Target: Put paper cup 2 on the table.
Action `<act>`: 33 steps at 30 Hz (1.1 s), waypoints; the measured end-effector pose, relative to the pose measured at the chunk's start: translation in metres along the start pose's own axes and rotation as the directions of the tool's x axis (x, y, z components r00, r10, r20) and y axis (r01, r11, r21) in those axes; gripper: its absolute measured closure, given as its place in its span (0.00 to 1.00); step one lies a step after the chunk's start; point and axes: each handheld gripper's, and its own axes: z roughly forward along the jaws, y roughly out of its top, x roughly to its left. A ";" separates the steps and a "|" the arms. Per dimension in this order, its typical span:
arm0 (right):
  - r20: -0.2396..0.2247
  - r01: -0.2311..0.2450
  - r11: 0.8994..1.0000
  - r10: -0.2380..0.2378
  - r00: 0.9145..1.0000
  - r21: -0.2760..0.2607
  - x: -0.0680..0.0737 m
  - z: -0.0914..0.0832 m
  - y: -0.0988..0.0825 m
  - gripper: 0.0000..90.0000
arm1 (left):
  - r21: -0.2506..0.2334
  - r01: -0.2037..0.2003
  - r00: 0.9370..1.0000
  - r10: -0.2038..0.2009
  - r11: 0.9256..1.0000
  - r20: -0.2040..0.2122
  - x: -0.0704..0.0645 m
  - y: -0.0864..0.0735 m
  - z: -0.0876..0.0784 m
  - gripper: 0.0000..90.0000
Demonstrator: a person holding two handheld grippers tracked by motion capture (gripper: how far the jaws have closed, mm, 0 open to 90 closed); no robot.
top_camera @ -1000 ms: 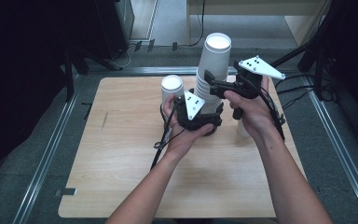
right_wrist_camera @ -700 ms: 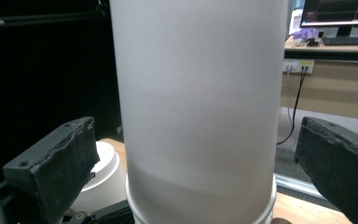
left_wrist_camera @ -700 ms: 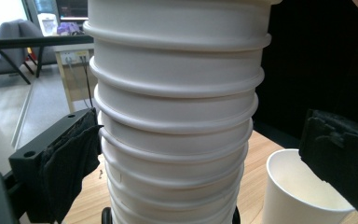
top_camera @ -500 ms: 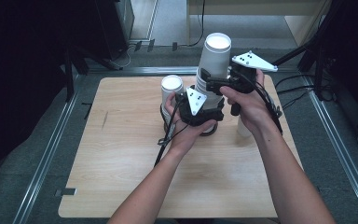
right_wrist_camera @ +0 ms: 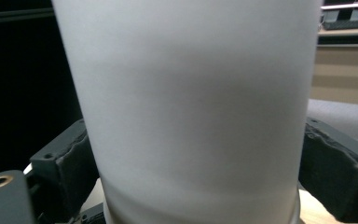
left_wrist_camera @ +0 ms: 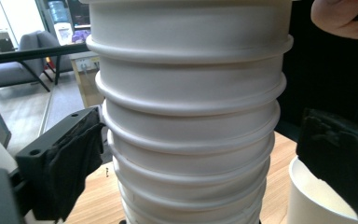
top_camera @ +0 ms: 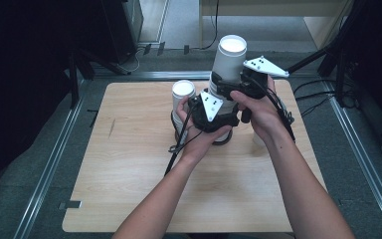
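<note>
Pale wood grain runs across the table (top_camera: 129,164), which sits inside a metal-railed frame on a grey floor, with a dark room all around.

At the middle of it stands the stack of white cups (top_camera: 227,74), nested rim over rim, upright, its open top nearest the high camera. I judge the step in hand to be peeling the top cup off that stack. My left tool (top_camera: 214,112) brackets the lower part: in the left gripper view the ringed rims (left_wrist_camera: 189,135) rise between my two black jaws, the left pad touching the rims, the right pad seeming just clear of them, so this tool stands wide and I cannot call it a firm hold. My right tool (top_camera: 238,82) sits higher, and its jaws have just been closing with the smooth wall of the top cup (right_wrist_camera: 191,107) between them; both pads lie against or just beside that wall, though I cannot tell whether they truly press.

Next, as I read it, the right tool must finish its pinch and draw straight up while the left steadies the cups below, or several may lift together.

A second white cup (top_camera: 183,90) stands just beside the stack on its left, close behind my left hand (top_camera: 194,142).
</note>
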 end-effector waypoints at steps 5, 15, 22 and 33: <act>0.018 0.035 0.999 -0.035 0.999 -0.018 0.002 -0.001 0.000 0.12 | 0.003 0.005 1.000 -0.005 1.000 -0.009 -0.001 -0.001 0.001 0.04; 0.037 0.050 0.998 -0.048 0.998 -0.045 0.006 -0.003 0.003 0.13 | 0.001 0.010 1.000 -0.010 1.000 -0.004 0.000 -0.001 0.001 0.05; 0.049 0.045 0.997 -0.041 0.998 -0.069 0.008 -0.004 0.008 0.13 | -0.002 0.015 1.000 -0.015 1.000 -0.006 0.000 -0.001 0.001 0.05; 0.061 0.060 0.994 -0.055 0.997 -0.094 0.011 -0.008 0.016 0.14 | 0.000 0.004 1.000 -0.004 1.000 -0.006 0.000 -0.001 0.001 0.06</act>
